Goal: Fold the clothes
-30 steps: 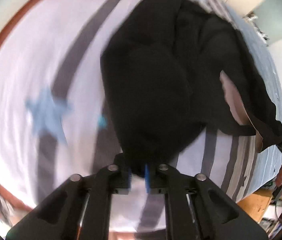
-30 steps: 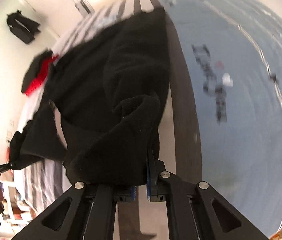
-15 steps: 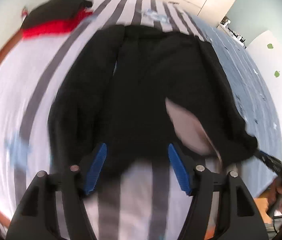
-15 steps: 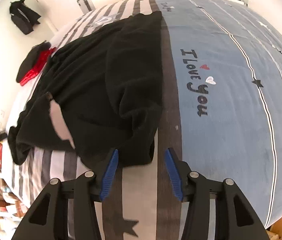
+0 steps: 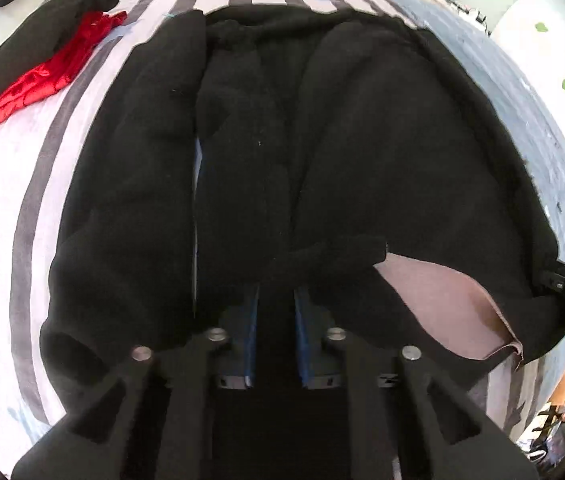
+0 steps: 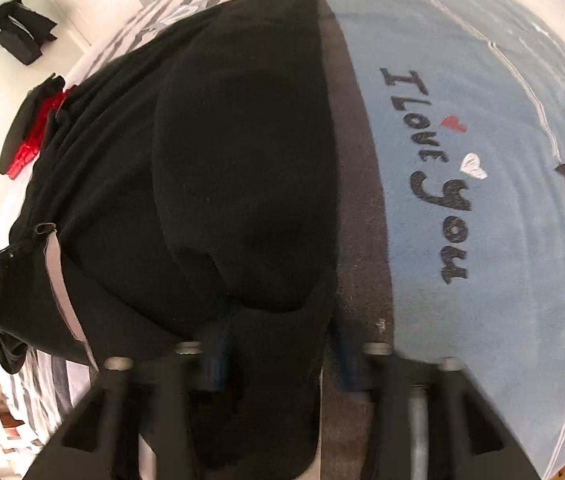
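Two grippers bite the near hem of the black garment (image 5: 382,152), each closing with cloth between its blue pads: the left gripper (image 5: 275,312) mid-hem, the right gripper (image 6: 278,344) at the corner beside the blue blanket (image 6: 482,160); the garment's long axis runs straight away from both across the striped bedspread (image 5: 42,184). Nothing lies on its far half, so a fold away looks unobstructed; a red and black pile (image 5: 38,68) sits well apart, far left.

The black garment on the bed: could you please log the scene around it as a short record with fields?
garment: black garment, sleeves folded inward
lining: pale patch exposed at hem
surface: striped bedspread, blue half lettered "I Love You"
left tool: closing, black fabric between pads
right tool: closing, fabric between, blurred
other clothes: black-and-red pile
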Demonstrator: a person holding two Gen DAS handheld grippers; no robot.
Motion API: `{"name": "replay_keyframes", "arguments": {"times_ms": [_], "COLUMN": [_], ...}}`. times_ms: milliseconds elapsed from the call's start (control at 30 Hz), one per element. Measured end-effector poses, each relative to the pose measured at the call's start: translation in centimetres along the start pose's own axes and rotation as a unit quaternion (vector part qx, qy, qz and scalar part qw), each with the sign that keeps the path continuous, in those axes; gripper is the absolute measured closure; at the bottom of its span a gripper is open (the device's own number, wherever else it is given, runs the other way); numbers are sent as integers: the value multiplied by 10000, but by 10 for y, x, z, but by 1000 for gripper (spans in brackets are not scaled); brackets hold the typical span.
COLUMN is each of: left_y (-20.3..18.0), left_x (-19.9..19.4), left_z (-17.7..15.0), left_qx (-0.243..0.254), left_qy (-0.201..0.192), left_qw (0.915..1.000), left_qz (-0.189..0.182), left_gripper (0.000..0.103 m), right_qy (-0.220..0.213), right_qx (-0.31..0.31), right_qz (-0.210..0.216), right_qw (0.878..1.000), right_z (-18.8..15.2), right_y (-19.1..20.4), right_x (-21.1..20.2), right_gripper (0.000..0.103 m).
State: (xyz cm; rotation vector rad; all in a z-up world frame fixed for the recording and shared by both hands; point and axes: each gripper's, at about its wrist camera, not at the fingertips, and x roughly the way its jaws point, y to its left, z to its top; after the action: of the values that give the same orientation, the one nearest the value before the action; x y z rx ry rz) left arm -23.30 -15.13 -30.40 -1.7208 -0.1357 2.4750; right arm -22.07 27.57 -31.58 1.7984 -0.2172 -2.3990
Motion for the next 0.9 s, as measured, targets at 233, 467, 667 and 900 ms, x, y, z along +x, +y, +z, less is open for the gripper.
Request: {"name": "replay_keyframes", "arguments": {"times_ms": [233, 467, 667, 900], "left_y": [8, -4, -19, 11], "left_x": [-93, -121, -110, -143], "left_z": [-58, -205, -250, -238], "left_qx": [-587, -1233, -1605, -2220], "left_qy": [-624, 248, 629, -83], "left_qw": [9959, 9917, 9843, 9750], "left_qz": [-293, -266, -381, 34], "left_gripper": [99, 99, 97, 53], "right_qy": [-523, -433, -77, 145], "right_qx": [217, 382, 233, 276], "right_qz": [306, 283, 160, -14], "right_qw": [9979, 9979, 9996, 9995], "right_z": [-14, -52, -73, -82], "right_y": [-19, -48, -54, -57], "right_x": [-38, -59, -44, -37], "right_gripper": [95, 99, 97, 79]}}
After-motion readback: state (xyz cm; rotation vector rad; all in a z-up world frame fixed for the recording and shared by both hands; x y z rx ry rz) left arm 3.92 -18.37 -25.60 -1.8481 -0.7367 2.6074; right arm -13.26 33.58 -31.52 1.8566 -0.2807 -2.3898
